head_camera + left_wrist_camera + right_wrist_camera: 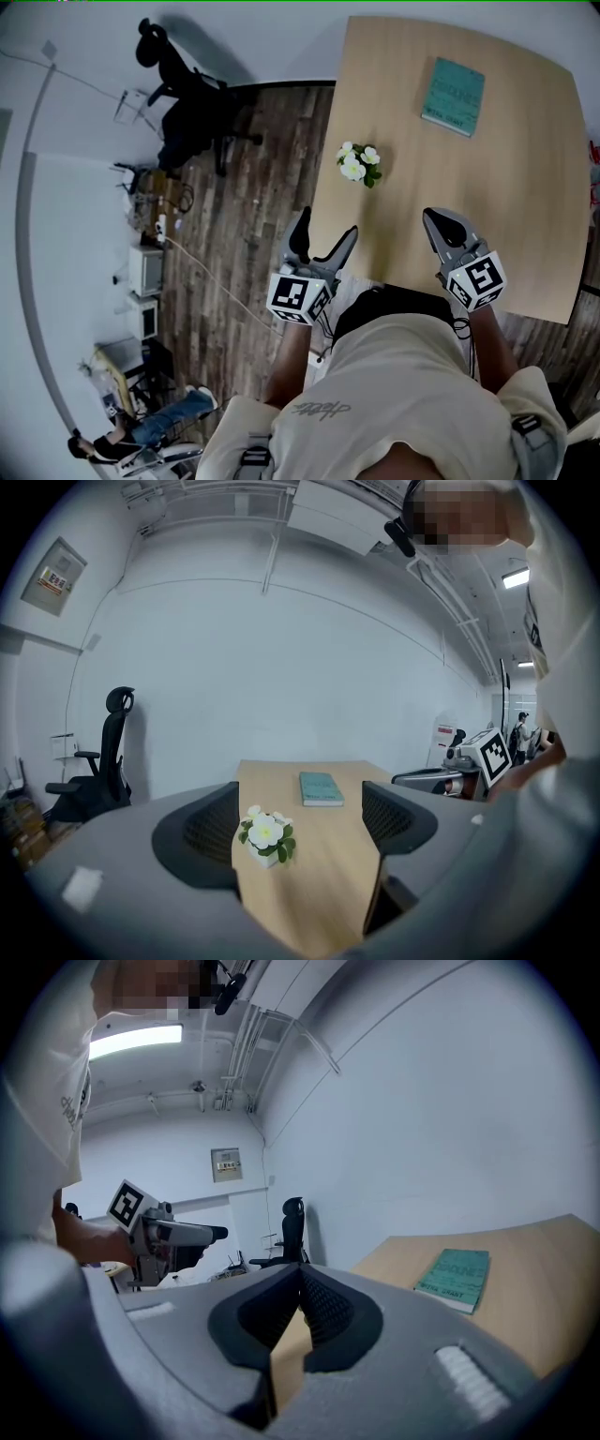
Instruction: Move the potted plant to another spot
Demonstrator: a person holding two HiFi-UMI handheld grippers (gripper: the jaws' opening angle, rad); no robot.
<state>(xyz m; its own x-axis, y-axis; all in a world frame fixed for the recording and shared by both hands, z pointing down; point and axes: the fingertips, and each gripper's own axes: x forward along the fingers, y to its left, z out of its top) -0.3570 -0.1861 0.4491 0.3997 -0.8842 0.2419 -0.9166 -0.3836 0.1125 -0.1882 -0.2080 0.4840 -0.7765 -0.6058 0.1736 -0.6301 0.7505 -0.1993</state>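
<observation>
A small potted plant (359, 164) with white flowers and green leaves in a white pot stands near the left edge of the wooden table (525, 178). In the left gripper view the potted plant (267, 835) shows between the wide-apart jaws, some way ahead. My left gripper (324, 238) is open and hovers at the table's near left corner, short of the plant. My right gripper (437, 226) is shut with nothing in it, held over the table's near side to the right of the plant.
A teal book (454, 96) lies on the far part of the table, also seen as the book (457, 1278) in the right gripper view. A black office chair (192, 103) stands on the wood floor at the left. Boxes and cables lie along the left wall.
</observation>
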